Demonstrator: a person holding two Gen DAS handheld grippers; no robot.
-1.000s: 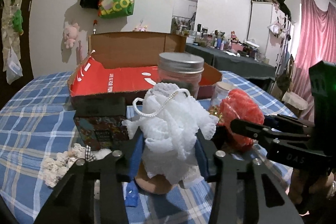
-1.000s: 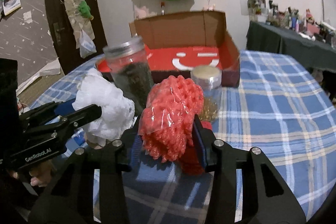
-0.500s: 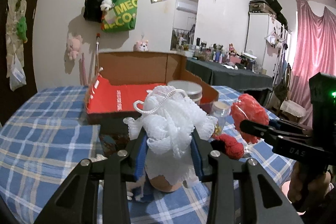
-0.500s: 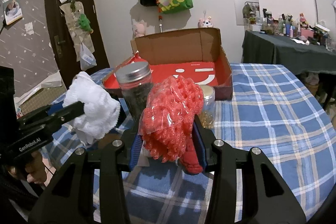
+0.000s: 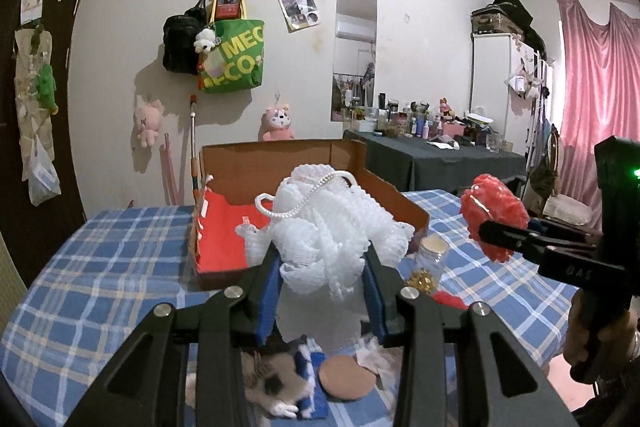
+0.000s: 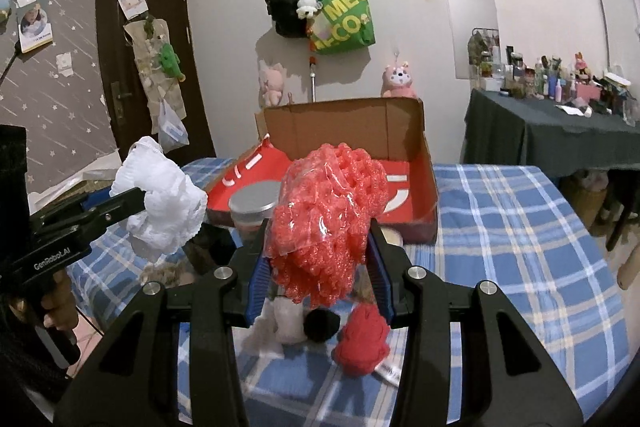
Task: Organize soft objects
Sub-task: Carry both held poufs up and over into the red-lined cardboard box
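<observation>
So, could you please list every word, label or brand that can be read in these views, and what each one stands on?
"MEC" over "ECO:" (cut off by folds): green tote bag on the wall.
"GenRoboLAI": left gripper, on its body.
"DAS": right gripper, on its body.
Posters and photos on the wall and door: too small to read.
White marks inside the red cardboard box: too blurred to read.

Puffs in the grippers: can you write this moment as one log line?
left gripper: shut on white puff | right gripper: shut on red puff | both above table, before open box
</observation>
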